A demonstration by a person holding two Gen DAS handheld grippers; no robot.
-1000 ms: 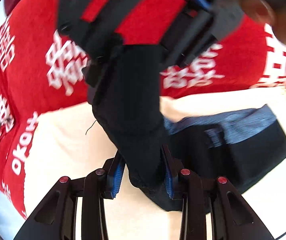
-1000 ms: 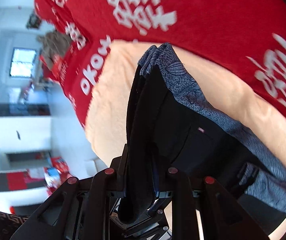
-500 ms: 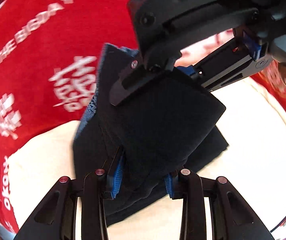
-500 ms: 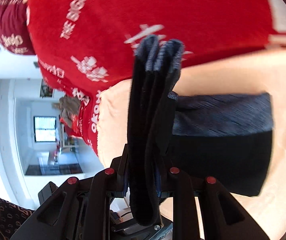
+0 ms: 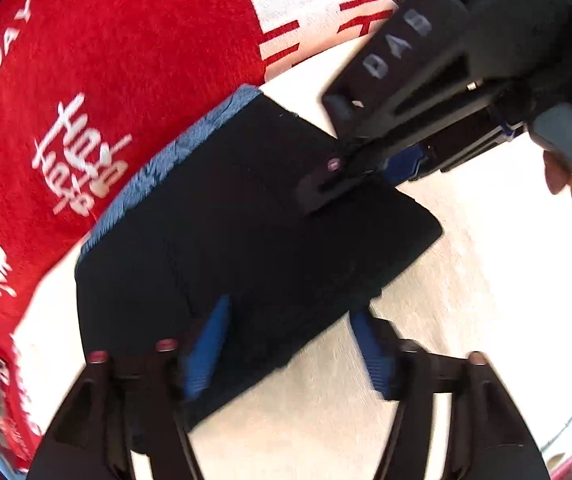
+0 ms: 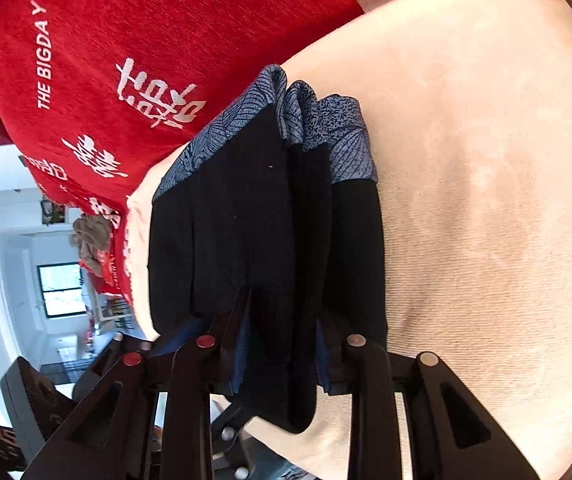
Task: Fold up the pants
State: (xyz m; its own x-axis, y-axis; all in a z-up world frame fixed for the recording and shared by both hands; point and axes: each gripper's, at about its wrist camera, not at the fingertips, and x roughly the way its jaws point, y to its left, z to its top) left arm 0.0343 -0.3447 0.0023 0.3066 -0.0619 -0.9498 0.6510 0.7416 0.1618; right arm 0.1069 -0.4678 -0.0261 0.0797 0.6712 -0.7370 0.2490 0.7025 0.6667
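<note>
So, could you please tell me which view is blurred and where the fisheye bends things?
Left wrist view: motion blur smears the left tool and the red blanket edge. Right wrist view: sharp, leaf print on the pants reads clearly; the cream cloth curves strongly toward the dark rim.

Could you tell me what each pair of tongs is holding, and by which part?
The right tongs clamp the folded pants by their dark edge; the left tongs are open, holding nothing.

matt black cloth pants [image 5: 245, 220], fuzzy red blanket [image 5: 125, 60], ribbed cream towel [image 6: 486, 200]
</note>
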